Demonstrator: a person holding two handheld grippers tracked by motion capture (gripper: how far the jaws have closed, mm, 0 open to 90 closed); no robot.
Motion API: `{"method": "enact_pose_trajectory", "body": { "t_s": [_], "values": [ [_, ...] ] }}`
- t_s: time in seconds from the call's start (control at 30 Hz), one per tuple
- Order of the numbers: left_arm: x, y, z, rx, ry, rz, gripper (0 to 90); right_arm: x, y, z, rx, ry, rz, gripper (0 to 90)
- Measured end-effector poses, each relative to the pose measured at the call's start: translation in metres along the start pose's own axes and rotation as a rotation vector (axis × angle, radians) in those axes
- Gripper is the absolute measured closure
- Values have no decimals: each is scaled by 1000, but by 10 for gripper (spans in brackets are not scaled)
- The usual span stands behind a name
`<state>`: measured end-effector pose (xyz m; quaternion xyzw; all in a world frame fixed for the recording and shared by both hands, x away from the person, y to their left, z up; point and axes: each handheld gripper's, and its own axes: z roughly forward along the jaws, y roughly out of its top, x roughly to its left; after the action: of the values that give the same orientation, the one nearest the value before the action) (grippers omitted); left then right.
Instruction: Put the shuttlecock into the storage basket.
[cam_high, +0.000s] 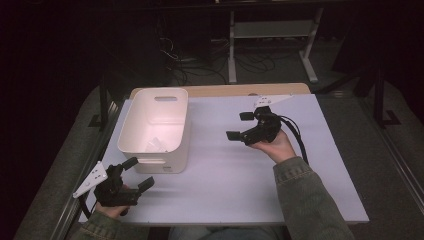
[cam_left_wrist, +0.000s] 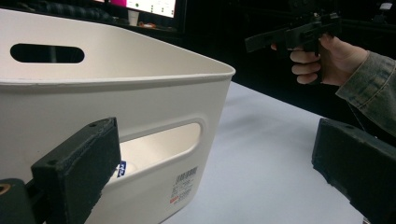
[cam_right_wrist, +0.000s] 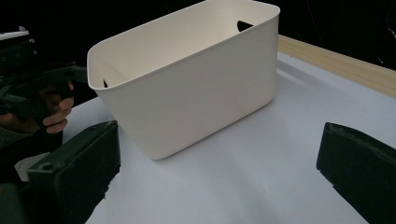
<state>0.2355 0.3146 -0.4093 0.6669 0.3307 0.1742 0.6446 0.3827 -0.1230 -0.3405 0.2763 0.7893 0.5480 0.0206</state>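
A white plastic bin with handle slots stands on the left part of the white tabletop. Something pale lies on its floor; through the near slot a white item with a blue mark shows. My left gripper is held just in front of the bin's near wall, open and holding nothing. My right gripper hovers to the right of the bin, pointing at its side, open and holding nothing.
A wooden strip runs along the table's far edge. Bare tabletop lies between the bin and the right hand and across the front. Beyond the table are dark floor, cables and a metal stand.
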Motion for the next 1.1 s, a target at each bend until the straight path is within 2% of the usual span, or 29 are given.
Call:
{"method": "enact_pose_trajectory", "body": {
  "t_s": [0.47,0.57,0.73,1.1],
  "values": [
    [0,0,0,-2,0,1,8,-8,-20,-13,-17,-23,23,0],
    [1,0,-1,9,2,14,8,-8,-24,-17,-21,-24,35,0],
    [1,0,-1,7,2,11,8,-10,-31,-22,-37,-21,56,0],
    [1,0,-1,8,2,12,8,-13,-45,-33,-44,-43,67,0]
  ]
}}
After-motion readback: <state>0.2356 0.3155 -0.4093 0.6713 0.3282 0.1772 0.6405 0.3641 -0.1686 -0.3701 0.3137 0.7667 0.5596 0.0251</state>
